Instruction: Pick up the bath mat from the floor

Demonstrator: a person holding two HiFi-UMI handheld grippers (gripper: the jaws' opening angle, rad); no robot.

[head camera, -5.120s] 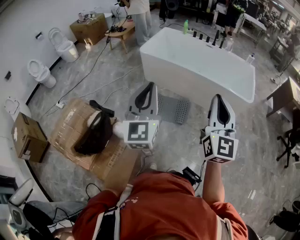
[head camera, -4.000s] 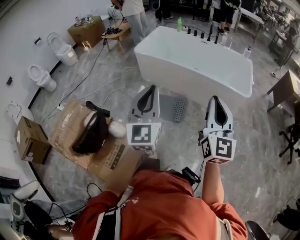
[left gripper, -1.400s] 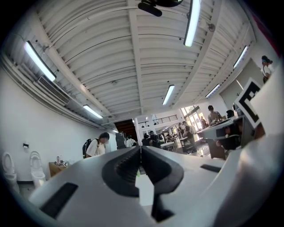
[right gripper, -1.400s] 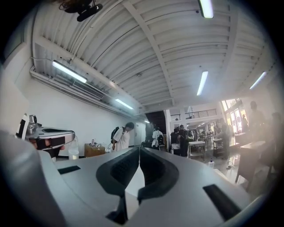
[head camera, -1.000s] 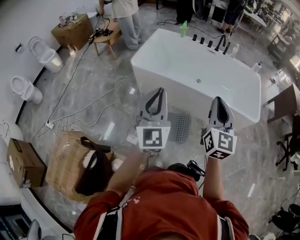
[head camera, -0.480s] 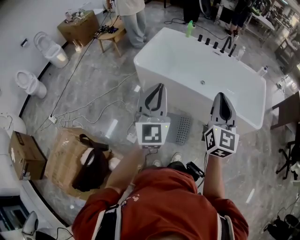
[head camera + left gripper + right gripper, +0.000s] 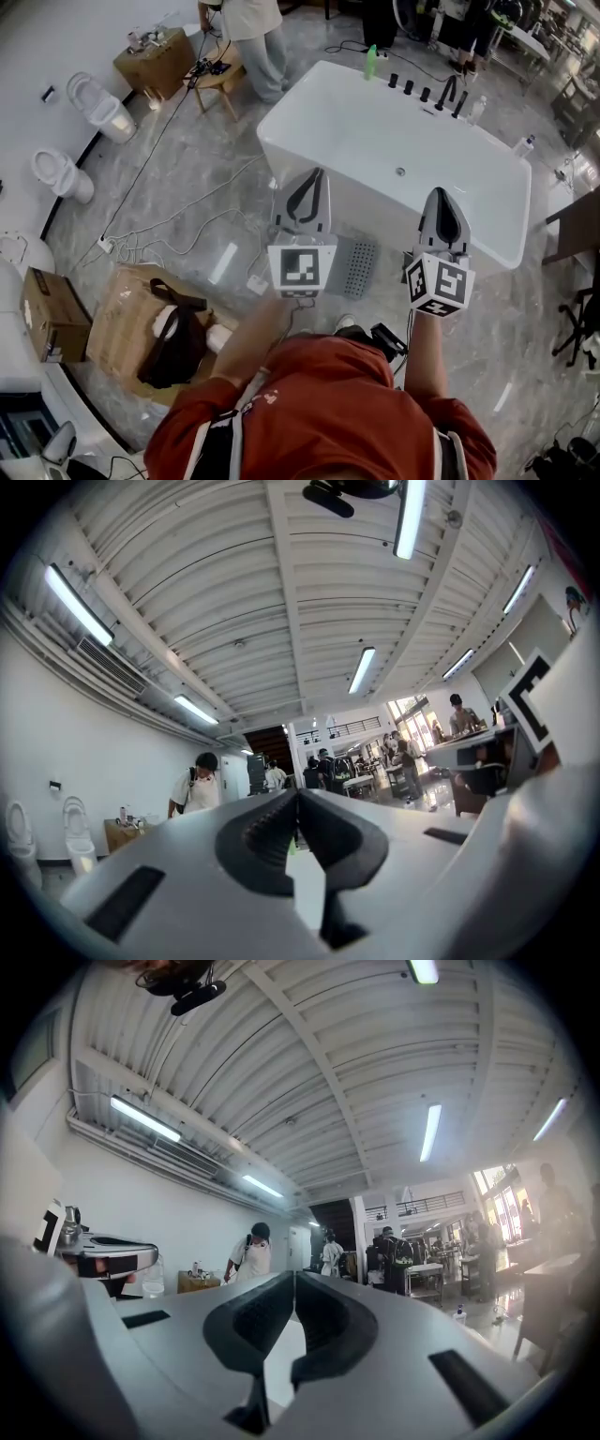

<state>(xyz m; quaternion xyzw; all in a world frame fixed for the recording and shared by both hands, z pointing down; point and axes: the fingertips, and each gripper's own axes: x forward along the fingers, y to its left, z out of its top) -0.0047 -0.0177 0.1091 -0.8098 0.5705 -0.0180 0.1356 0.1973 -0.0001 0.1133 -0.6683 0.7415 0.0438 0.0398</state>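
Observation:
A grey perforated bath mat (image 7: pixel 356 264) lies on the marble floor against the near side of a white bathtub (image 7: pixel 394 159). My left gripper (image 7: pixel 308 180) is held up above the mat's left part, jaws shut and empty. My right gripper (image 7: pixel 442 199) is held up to the right of the mat, also shut with nothing in it. Both gripper views point level across the room: the left gripper (image 7: pixel 298 797) and the right gripper (image 7: pixel 292 1279) show their jaws pressed together. The left gripper partly hides the mat.
Two toilets (image 7: pixel 101 105) stand along the left wall. A flattened cardboard sheet with a black bag (image 7: pixel 173 342) lies at lower left, a cardboard box (image 7: pixel 52 314) beside it. Cables (image 7: pixel 159 225) trail over the floor. A person (image 7: pixel 251 37) stands by a small table at the back. Bottles (image 7: pixel 372 61) line the tub's far rim.
The view has shifted slightly; the tub and mat now sit a little nearer and lower in the head view. Both grippers stay raised and shut.

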